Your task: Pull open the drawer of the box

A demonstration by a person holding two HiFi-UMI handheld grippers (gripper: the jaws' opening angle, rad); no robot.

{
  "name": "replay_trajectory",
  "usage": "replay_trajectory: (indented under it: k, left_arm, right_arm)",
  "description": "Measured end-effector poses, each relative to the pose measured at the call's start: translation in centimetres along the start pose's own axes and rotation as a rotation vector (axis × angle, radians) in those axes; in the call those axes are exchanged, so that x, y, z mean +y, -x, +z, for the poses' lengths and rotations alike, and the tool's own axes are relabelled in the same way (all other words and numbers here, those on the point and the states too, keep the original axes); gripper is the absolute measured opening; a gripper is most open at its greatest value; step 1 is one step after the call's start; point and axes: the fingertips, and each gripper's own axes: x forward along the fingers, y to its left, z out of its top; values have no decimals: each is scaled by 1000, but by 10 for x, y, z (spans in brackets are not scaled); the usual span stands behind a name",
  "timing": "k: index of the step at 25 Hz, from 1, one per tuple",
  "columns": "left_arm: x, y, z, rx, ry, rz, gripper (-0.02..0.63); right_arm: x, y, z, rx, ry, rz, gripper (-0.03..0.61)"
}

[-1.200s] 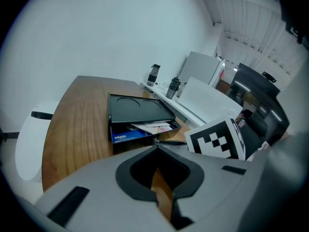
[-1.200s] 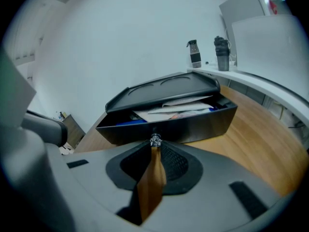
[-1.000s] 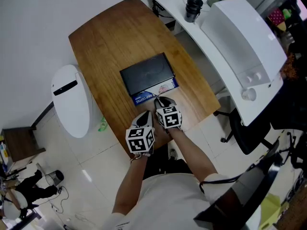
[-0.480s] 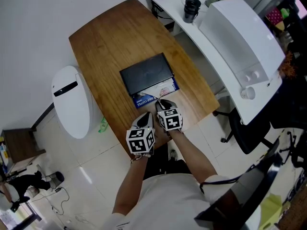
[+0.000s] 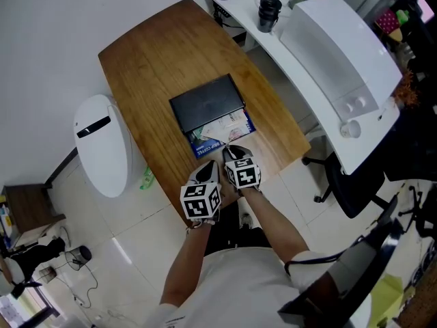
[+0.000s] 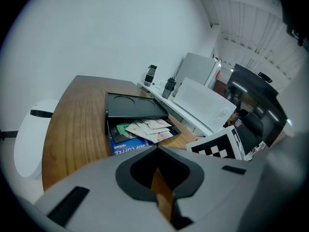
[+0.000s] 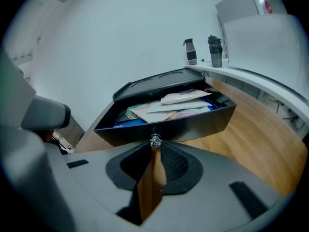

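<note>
As one box (image 5: 207, 104) sits on the wooden surface (image 5: 153, 67), right tongs (image 7: 154, 148) pinch its drawer knob (image 7: 155, 139); left tongs (image 6: 157, 150) closed, empty.

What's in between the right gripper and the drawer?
The right gripper pinches a small silver knob on the drawer front; nothing else lies between. The right gripper view shows it.

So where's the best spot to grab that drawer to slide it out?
By the small metal knob in the middle of the front panel of the drawer, coming straight at it from the front. The panel looks flat, so the knob seems the only part jaws can pinch. The right gripper is shut on it.
</note>
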Motion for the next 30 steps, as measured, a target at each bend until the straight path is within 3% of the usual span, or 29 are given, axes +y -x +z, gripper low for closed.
replay_trajectory:
  k: [22, 25, 30]
  left_arm:
    - [-23, 22, -20, -8, -10, 7, 3]
    - [-20, 30, -21, -14, -18, 18, 3]
    - [-22, 48, -25, -37, -18, 38, 3]
  right_arm:
    - [-2, 14, -19, 29, 43, 16, 54]
    - [-4, 19, -13, 16, 58, 14, 90]
    - [-8, 47, 0, -42, 82, 14, 94]
